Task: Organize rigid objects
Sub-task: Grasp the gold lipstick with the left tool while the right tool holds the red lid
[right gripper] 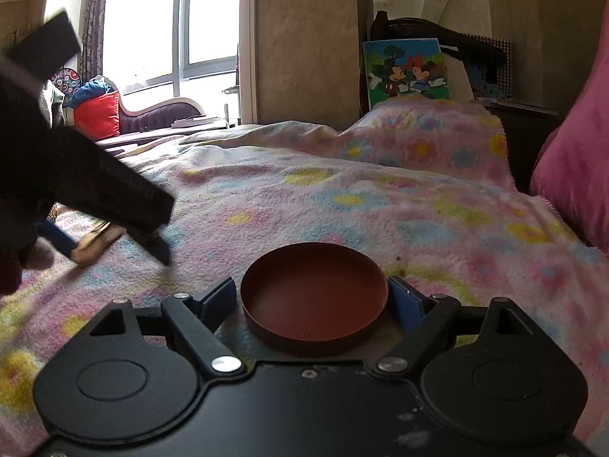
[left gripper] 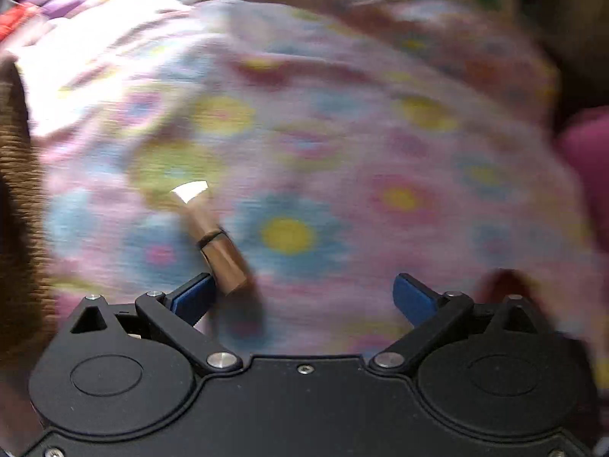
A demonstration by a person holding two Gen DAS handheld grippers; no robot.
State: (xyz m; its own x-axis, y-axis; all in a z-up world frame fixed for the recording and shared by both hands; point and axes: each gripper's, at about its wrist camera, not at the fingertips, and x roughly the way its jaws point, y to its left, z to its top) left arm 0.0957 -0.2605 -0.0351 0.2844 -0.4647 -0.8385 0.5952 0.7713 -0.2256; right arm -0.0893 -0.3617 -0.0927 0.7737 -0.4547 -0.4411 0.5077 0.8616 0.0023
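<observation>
A small gold-brown tube (left gripper: 217, 243) with a dark band lies on the flowered blanket (left gripper: 342, 133). My left gripper (left gripper: 304, 282) is open wide over it, and the tube's near end sits just inside the left blue finger (left gripper: 194, 297). The right wrist view shows that same gripper (right gripper: 114, 255) at the far left, straddling the tube (right gripper: 95, 245). A shallow, round, red-brown dish (right gripper: 314, 293) sits low over the blanket (right gripper: 380, 198) between the pads of my right gripper (right gripper: 312, 301). Both pads sit against its rim.
A pink cushion (right gripper: 571, 152) rises at the right edge of the bed. A cartoon picture (right gripper: 407, 72) leans on the wall behind the blanket. A red pillow (right gripper: 97, 114) and a chaise sit by the window. Brown woven material (left gripper: 15, 190) borders the blanket on the left.
</observation>
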